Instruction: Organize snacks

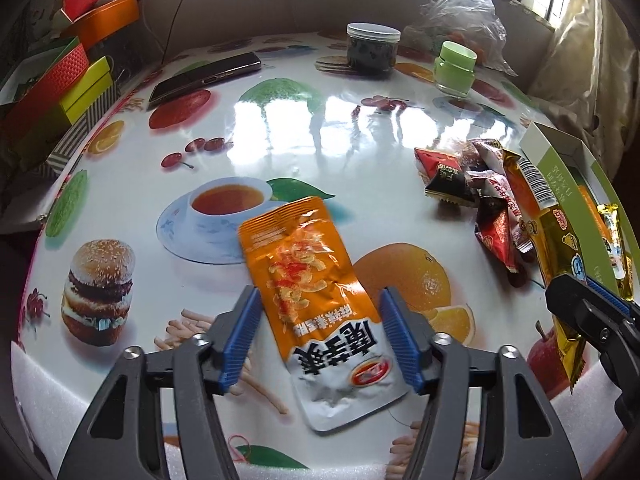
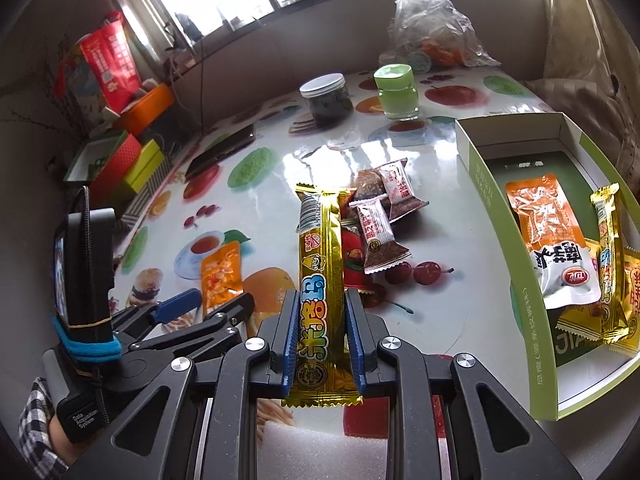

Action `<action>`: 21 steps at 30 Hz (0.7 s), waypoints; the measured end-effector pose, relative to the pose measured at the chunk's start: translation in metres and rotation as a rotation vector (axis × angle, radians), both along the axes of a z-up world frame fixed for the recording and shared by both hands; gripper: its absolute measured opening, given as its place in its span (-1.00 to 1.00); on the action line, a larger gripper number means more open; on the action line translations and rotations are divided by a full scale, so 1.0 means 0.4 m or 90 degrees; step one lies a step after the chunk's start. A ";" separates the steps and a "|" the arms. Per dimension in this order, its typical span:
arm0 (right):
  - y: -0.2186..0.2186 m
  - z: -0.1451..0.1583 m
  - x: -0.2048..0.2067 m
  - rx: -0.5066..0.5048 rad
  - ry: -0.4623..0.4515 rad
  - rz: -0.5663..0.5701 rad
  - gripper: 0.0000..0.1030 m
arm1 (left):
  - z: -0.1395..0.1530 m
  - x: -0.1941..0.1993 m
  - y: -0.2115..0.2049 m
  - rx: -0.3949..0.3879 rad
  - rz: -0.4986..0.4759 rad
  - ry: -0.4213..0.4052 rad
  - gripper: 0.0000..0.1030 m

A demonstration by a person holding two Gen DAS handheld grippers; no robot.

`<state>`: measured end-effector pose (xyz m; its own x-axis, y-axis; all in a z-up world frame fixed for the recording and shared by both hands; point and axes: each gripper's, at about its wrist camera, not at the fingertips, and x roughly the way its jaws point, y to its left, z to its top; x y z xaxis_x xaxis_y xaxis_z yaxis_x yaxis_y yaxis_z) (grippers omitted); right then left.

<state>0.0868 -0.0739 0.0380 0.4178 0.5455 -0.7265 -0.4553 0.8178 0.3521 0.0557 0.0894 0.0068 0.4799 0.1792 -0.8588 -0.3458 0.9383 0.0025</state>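
Left claw [image 1: 320,328]: blue-padded fingers spread wide, straddling the orange snack pouch [image 1: 310,308], which lies flat on the tabletop [image 1: 320,120] between them; whether either pad touches the pouch cannot be told. The pouch's long axis runs near-to-far, leaning slightly left at its far end; the white, printed end is nearest the claw, the orange sealed end farthest. Its foil is crinkled and glossy.

Right claw [image 2: 322,332]: fingers pressed against both long edges of the gold snack bar [image 2: 320,292], pinching it. The bar's long axis runs straight away from the claw, barcode end far, serrated end near and projecting back between the fingers. Its wrapper is shiny gold with coloured lettering and a small cartoon figure.

Just beyond the bar's far end, a heap of small wrapped snacks [image 2: 380,216] rests on the fruit-printed tabletop. To the right stands the green box [image 2: 516,280], open, holding a second orange pouch [image 2: 548,236] and further gold packets [image 2: 608,264].
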 end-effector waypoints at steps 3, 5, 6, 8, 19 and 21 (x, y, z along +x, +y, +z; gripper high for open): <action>0.000 0.000 0.000 0.000 0.000 -0.001 -0.59 | 0.002 -0.004 -0.001 0.001 -0.003 -0.005 -0.05; -0.001 0.001 -0.003 0.001 -0.001 -0.002 -0.59 | 0.003 -0.008 -0.004 0.010 -0.008 -0.011 -0.16; -0.001 0.001 -0.004 0.003 -0.002 -0.004 -0.59 | 0.004 -0.010 -0.006 0.014 -0.012 -0.012 -0.19; -0.004 0.001 -0.008 0.002 -0.002 -0.008 -0.59 | 0.005 -0.015 -0.004 0.011 -0.012 -0.019 -0.23; -0.004 0.001 -0.020 -0.008 -0.005 -0.014 -0.59 | 0.021 -0.035 0.009 -0.015 -0.013 -0.047 -0.49; -0.003 0.002 -0.023 -0.010 -0.007 -0.015 -0.59 | 0.029 -0.038 0.007 -0.013 -0.016 -0.054 -0.52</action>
